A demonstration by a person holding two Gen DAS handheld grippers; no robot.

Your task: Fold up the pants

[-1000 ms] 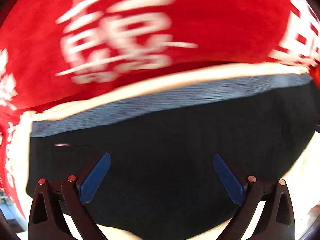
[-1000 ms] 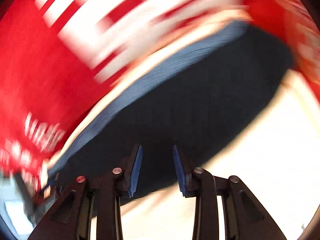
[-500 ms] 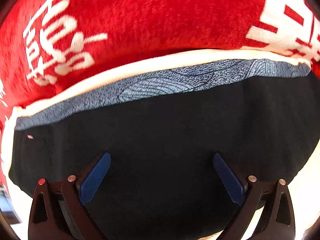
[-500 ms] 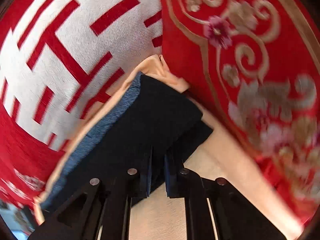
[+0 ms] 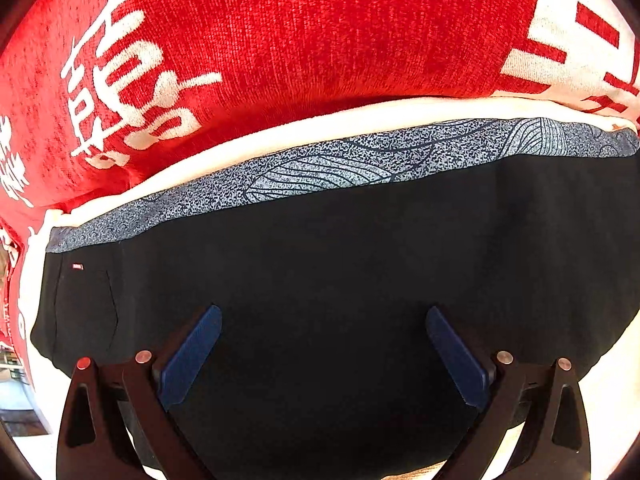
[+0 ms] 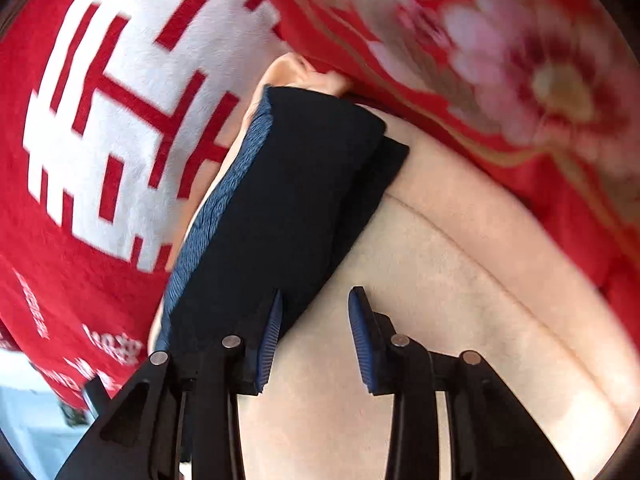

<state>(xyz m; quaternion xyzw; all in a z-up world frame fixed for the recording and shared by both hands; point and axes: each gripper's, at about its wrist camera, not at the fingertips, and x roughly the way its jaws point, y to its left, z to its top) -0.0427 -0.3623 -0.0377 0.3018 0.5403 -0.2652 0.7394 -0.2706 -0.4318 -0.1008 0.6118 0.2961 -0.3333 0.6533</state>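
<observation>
- Pants [image 5: 340, 280], black and folded into a long flat bundle, lie on a cream cushioned surface [image 6: 440, 280], pressed up along a red cushion with white lettering [image 5: 300, 40].
- Long axis of the pants runs parallel to that red cushion; in the left wrist view it goes side to side across the picture, in the right wrist view [image 6: 288, 200] it runs away from the tool toward the far corner.
- Grey-blue patterned band [image 5: 360, 160] lines the pants' edge nearest the red cushion, with only a thin cream strip between them.
- Small tag and pocket seam [image 5: 78, 267] sit at the pants' left end in the left view.
- Far end of the pants in the right view is squared off, two layers stepped slightly, close under a second red cushion with pink flowers [image 6: 520, 60].
- Open cream surface lies on the pants' side away from the lettered cushion.
- Left tool [image 5: 324, 356] hangs over the pants with its jaws spread wide, nothing gripped.
- Right tool [image 6: 314, 332] sits at the pants' near edge, jaws opening; its left finger [image 6: 270, 340] overlaps the cloth edge, and only bare cream surface shows in the gap between the two.
</observation>
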